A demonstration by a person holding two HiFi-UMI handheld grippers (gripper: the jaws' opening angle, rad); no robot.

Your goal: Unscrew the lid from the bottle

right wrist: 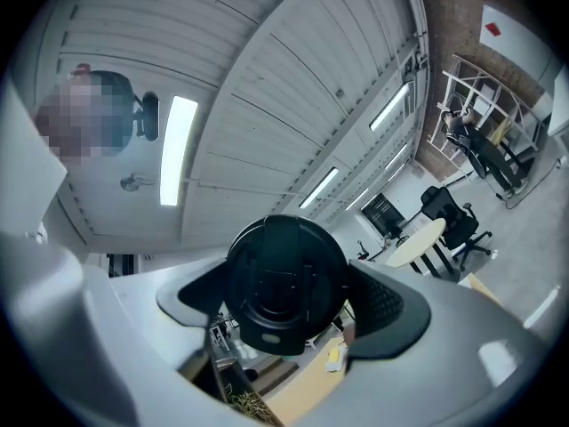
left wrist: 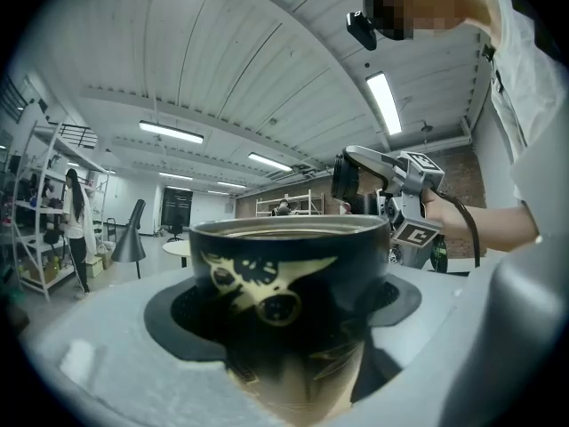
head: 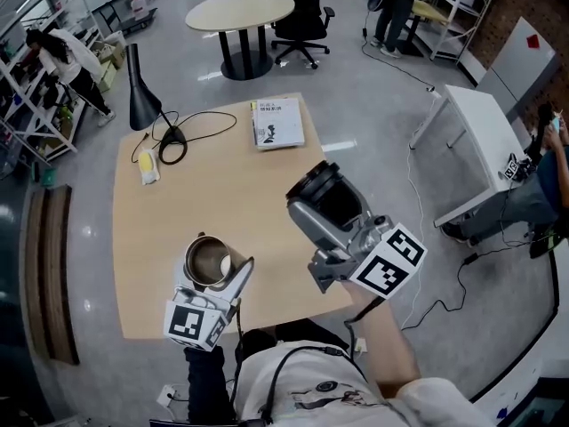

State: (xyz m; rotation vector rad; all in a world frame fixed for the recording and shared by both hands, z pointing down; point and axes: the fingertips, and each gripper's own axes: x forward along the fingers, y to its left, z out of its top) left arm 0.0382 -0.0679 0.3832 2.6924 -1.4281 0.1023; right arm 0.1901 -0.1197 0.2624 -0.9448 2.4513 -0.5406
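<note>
The bottle [head: 206, 258] is a dark patterned metal cup with an open steel mouth. It stands upright between the jaws of my left gripper [head: 212, 278], which is shut on it above the table's near edge. In the left gripper view the bottle [left wrist: 289, 310] fills the space between the pads. The black lid [head: 325, 191] is off the bottle and sits tilted in my right gripper [head: 342, 225], to the right of the bottle and apart from it. In the right gripper view the lid [right wrist: 284, 283] is clamped between both pads.
On the wooden table [head: 222, 185] a book [head: 277, 123] lies at the far edge. A black lamp [head: 140, 83], a coiled cable [head: 173, 145] and a yellow item [head: 148, 165] are at the far left. A white table [head: 476, 118] stands to the right.
</note>
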